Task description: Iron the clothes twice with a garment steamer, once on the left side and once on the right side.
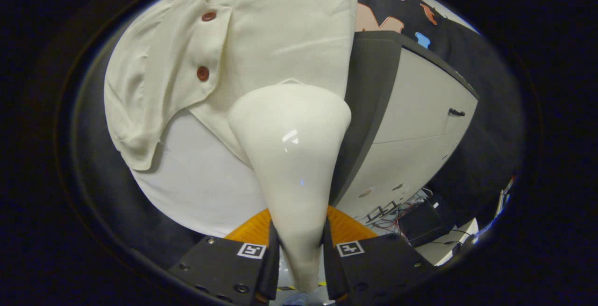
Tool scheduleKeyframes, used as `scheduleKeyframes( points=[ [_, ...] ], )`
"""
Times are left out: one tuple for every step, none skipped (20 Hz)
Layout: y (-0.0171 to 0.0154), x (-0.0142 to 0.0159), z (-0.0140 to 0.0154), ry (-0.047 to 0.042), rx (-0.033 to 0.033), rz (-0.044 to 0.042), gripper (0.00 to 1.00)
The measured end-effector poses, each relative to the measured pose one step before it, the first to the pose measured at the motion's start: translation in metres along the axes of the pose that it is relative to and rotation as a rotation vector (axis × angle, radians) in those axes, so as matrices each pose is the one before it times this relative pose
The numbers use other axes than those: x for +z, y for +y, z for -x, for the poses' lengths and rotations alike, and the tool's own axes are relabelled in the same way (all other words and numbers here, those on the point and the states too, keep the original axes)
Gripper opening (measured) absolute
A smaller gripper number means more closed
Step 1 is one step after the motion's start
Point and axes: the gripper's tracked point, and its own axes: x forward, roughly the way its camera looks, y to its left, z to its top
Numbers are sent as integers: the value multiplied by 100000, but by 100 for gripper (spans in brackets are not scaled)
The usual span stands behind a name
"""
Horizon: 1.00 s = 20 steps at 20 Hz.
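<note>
A white garment steamer (290,156) rises from between my fingers, its wide head pressed against the cream shirt (280,30) just ahead. My gripper (299,261) is shut on the steamer's narrow handle, one finger on each side. The shirt hangs in front of a white panel, with red-brown buttons (202,73) along its placket to the left of the steamer head. The head covers the shirt's right half near its lower hem. The hem curls loose at the lower left (135,152).
A white board (196,184) stands behind the shirt. To the right is a white cabinet (420,124) with a dark top edge and a small black handle (456,112). Cables and dark boxes (416,217) lie on the floor at the lower right.
</note>
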Motion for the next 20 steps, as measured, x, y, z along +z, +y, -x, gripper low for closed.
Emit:
scheduleKeyframes(
  points=[
    [-8, -737, -146, 1281, -4, 611, 41],
    [98, -786, -156, 1248, 74, 570, 41],
    [24, -896, -118, 1784, 202, 982, 41],
    [125, -892, 33, 1663, 359, 614, 41],
    [37, -803, 8, 1539, 556, 613, 41],
    [169, -737, 420, 486, 657, 231, 41],
    [163, -629, 513, 34, 629, 215, 41],
    [72, -498, 814, -503, 813, 398, 41],
    [13, -554, 921, -144, 579, 465, 41],
    [59, -357, 1127, -1042, 839, 825, 41],
    [-19, -180, 1149, -1797, 753, 194, 41],
    [22, -86, 1365, -1793, 688, -162, 41],
    [12, -217, 1400, -1716, 668, 142, 41],
    [-187, -40, 1461, -1498, 217, 184, 41],
    [-210, 10, 1254, -1483, 385, 239, 41],
    [-294, 25, 1419, -1343, -150, -80, 41],
    [-391, 96, 1475, -1577, 14, 236, 41],
    [-220, 414, 1368, -2366, 731, -216, 41],
    [-337, 297, 1372, -1685, 533, -72, 41],
    [-283, 660, 1300, -3001, 849, -249, 41]
  ],
)
